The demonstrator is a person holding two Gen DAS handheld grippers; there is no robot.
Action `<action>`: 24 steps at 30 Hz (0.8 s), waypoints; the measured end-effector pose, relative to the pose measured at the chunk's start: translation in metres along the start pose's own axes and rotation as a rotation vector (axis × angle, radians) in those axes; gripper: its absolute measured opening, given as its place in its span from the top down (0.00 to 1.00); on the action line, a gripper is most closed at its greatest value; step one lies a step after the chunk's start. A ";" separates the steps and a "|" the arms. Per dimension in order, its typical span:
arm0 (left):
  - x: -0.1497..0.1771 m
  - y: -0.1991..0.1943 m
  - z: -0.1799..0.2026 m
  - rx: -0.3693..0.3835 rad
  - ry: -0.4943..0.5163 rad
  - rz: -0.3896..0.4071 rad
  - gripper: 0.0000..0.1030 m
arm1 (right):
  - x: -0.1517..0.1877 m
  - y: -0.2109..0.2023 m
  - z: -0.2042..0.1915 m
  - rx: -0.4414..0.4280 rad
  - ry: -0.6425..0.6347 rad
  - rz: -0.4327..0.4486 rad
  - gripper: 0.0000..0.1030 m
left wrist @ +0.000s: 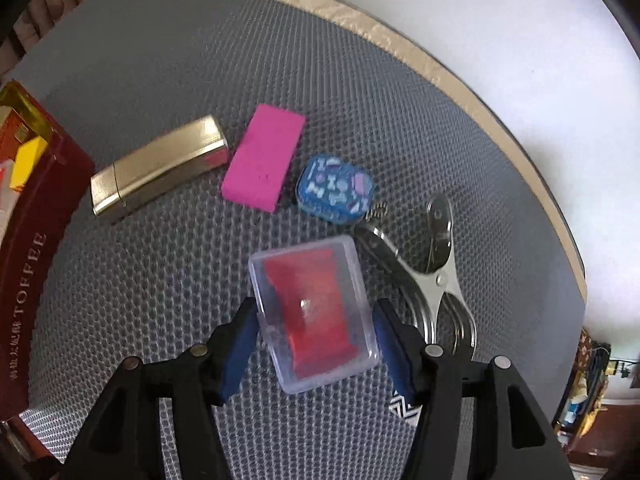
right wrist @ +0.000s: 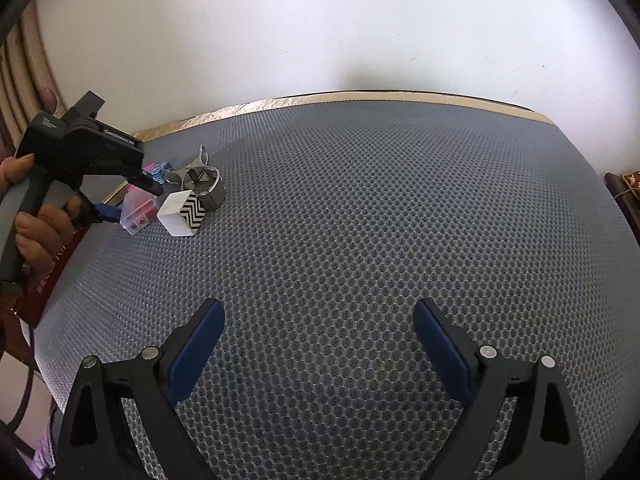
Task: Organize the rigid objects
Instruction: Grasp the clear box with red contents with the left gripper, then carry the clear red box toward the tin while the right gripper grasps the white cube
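My left gripper [left wrist: 314, 330] is shut on a clear plastic case [left wrist: 316, 312] with a red insert, held tilted just above the grey mesh mat [left wrist: 160, 80]. The case also shows in the right wrist view [right wrist: 138, 210] between the left gripper's blue pads. Beyond it on the mat lie a gold metal box [left wrist: 160, 170], a pink block [left wrist: 264, 158] and a small blue patterned tin [left wrist: 336, 190]. A metal spring clamp [left wrist: 436, 268] lies to the right. My right gripper [right wrist: 318, 350] is open and empty over bare mat.
A dark red toffee box [left wrist: 36, 248] with yellow and white items inside stands at the left edge. A white box with black zigzag pattern [right wrist: 184, 210] sits beside the clamp [right wrist: 200, 180]. The mat ends at a tan border [right wrist: 360, 98] against a white wall.
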State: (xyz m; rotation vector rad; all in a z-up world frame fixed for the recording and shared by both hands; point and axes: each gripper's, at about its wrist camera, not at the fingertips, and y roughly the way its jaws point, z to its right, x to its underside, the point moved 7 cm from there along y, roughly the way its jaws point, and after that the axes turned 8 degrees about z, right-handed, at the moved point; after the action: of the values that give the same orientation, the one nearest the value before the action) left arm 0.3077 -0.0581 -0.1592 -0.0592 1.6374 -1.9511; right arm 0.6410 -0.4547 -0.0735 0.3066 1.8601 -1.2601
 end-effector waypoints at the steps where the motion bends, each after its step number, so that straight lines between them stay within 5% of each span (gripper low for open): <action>1: -0.001 0.000 0.000 -0.009 0.012 -0.002 0.42 | 0.000 0.000 0.000 0.002 -0.001 0.000 0.08; 9: 0.008 -0.001 0.012 0.048 0.075 0.016 0.46 | 0.000 0.006 0.002 0.018 0.006 -0.024 0.06; 21: 0.066 -0.074 -0.040 0.224 0.136 0.084 0.46 | -0.003 0.013 -0.009 0.049 -0.013 -0.007 0.07; 24: 0.071 -0.091 -0.063 0.237 0.140 0.117 0.46 | -0.008 0.007 -0.034 -0.035 0.019 0.002 0.10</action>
State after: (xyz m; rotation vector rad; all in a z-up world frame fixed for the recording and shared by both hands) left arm 0.1877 -0.0282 -0.1148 0.2652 1.4478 -2.0820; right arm 0.6325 -0.4205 -0.0677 0.3025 1.8954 -1.2262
